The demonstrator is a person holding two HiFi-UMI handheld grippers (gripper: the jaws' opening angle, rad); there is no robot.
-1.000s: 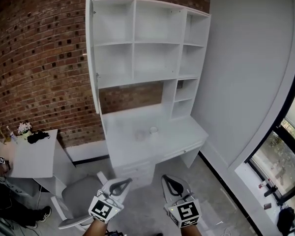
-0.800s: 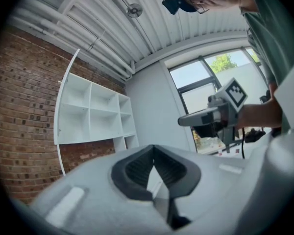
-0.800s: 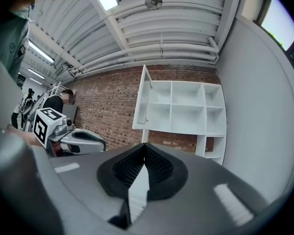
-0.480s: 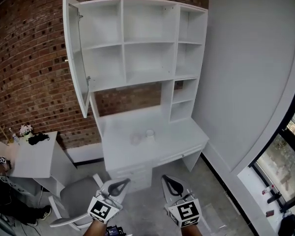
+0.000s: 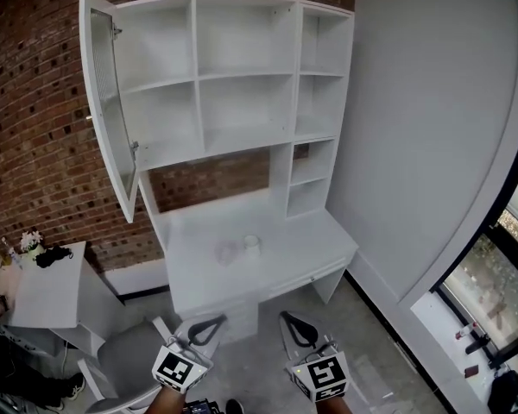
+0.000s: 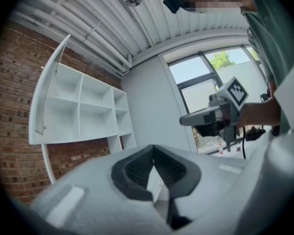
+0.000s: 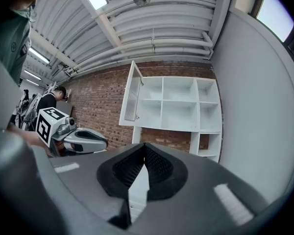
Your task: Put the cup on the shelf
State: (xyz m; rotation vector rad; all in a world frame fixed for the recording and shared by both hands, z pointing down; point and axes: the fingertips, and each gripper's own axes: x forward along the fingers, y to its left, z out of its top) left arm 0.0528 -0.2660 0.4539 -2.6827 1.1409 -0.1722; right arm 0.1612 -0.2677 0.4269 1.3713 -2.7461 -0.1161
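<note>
Ahead of both grippers and well apart from them, the cup stands upright on the white worktop, roughly on the line running between the two. Just beside it, on the left gripper's side, we see a fainter see-through object; we can't tell what it is.

Left gripper: jaws pressed together, nothing between the pads. Right gripper: same, jaws together, empty. We hold both level, side by side over the floor, noses toward the worktop.

Shelf rises above the worktop, beyond and above the cup; every compartment we can see into is bare. Its door hangs swung open on the left gripper's side. Grey chair sits just outboard of the left gripper. Brick wall runs behind the shelf.
</note>
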